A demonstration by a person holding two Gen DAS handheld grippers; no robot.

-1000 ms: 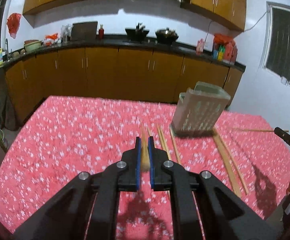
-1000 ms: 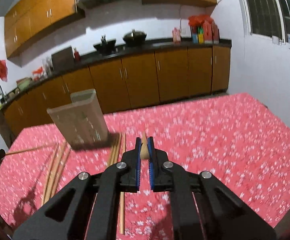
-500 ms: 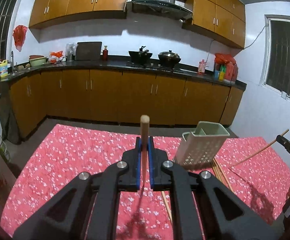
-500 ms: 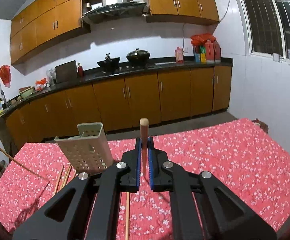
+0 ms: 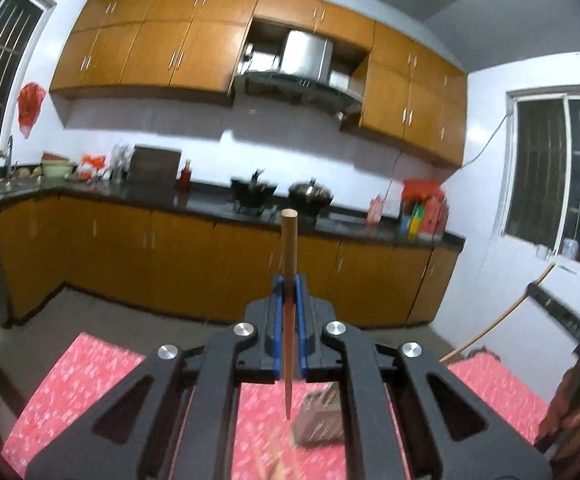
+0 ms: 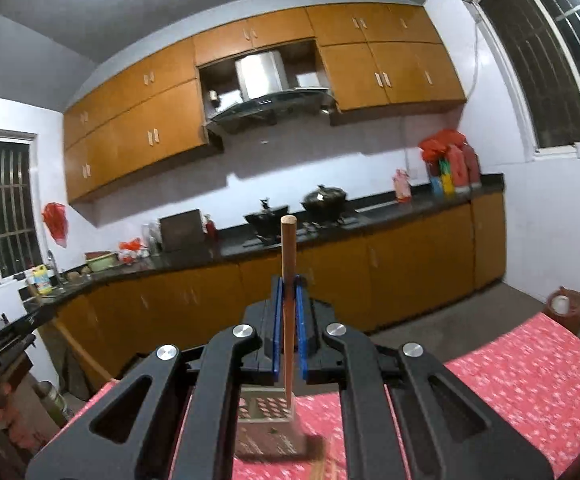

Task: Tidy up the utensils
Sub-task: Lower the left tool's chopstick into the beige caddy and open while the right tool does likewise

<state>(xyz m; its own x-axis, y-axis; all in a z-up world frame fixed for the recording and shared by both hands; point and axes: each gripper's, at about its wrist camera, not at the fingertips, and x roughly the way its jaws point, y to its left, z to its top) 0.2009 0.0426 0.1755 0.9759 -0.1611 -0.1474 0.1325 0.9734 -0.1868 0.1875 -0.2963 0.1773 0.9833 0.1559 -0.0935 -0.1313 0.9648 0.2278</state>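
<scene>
From my left wrist: my left gripper [image 5: 288, 322] is clamped tight on an upright brown wooden chopstick [image 5: 288, 256], above the perforated grey plastic utensil holder [image 5: 319, 420] on the red floral tablecloth [image 5: 74, 388]; from my right wrist: my right gripper [image 6: 288, 322] pinches a second round wooden chopstick [image 6: 288, 264], tip just over that holder [image 6: 268, 420].

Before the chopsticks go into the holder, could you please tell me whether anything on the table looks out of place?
Yes: loose chopsticks lie on the red tablecloth beside the utensil holder rather than in it, though blur hides how many. Each gripper's jaws hold one chopstick upright: left chopstick, right chopstick.
</scene>
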